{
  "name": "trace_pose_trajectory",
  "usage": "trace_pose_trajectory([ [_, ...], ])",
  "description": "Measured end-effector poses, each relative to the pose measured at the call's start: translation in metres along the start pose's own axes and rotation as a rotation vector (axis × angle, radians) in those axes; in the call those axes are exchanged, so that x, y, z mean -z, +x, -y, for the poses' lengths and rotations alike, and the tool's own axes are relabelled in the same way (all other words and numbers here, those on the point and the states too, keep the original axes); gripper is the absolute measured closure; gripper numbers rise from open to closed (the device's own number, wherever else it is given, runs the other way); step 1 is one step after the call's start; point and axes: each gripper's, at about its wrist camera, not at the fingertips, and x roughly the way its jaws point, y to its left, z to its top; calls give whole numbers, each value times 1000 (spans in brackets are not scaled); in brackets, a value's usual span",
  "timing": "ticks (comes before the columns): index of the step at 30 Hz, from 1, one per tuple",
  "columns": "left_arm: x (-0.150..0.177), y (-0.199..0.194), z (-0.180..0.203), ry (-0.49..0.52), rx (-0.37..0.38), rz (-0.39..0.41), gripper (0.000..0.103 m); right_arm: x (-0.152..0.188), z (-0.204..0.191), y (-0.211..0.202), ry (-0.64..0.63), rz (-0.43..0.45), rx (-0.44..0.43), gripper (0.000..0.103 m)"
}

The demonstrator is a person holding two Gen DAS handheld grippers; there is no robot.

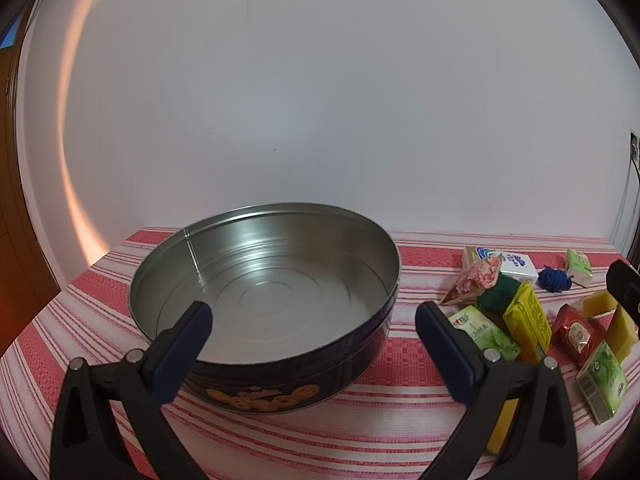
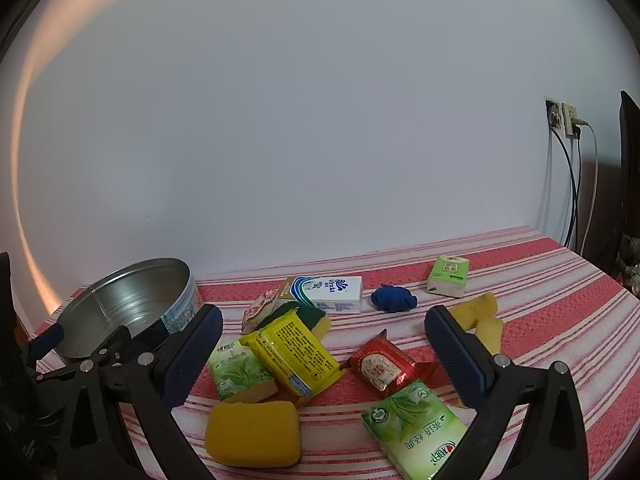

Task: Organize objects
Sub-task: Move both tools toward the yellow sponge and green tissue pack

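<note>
Between the wide-spread fingers of the left gripper [image 1: 314, 314], nothing grasped, one round cookie tin [image 1: 264, 276] is seen, bare ribbed metal inside, dark blue outside, on the red-striped bench [image 1: 360, 420]. Between the released fingers of the right gripper [image 2: 324, 318] are counted three green tissue packs [image 2: 416, 426], one yellow packet [image 2: 296, 350], one red sachet [image 2: 380, 366]; nearer lies one yellow sponge [image 2: 254, 434]; beyond, one blue yarn ball [image 2: 392, 299].
</note>
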Motion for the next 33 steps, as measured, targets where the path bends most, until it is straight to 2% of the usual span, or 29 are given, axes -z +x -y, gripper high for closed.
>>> trace_pose_trajectory([
  [16,-1,0,0,0,18,-1,0,-1,2,0,5,-1,8,0],
  [21,-2,-5,3,18,57,13,0,-5,14,1,25,10,65,0],
  [25,-4,-11,7,22,145,14,0,-9,31,2,48,12,142,0],
  [28,-4,-16,14,40,261,-5,0,-10,49,-4,47,8,184,1],
  [30,-2,-21,22,71,339,-9,0,-10,61,-9,28,6,210,1],
  [33,4,-26,44,164,410,-23,0,-9,74,-11,-5,-25,213,1],
])
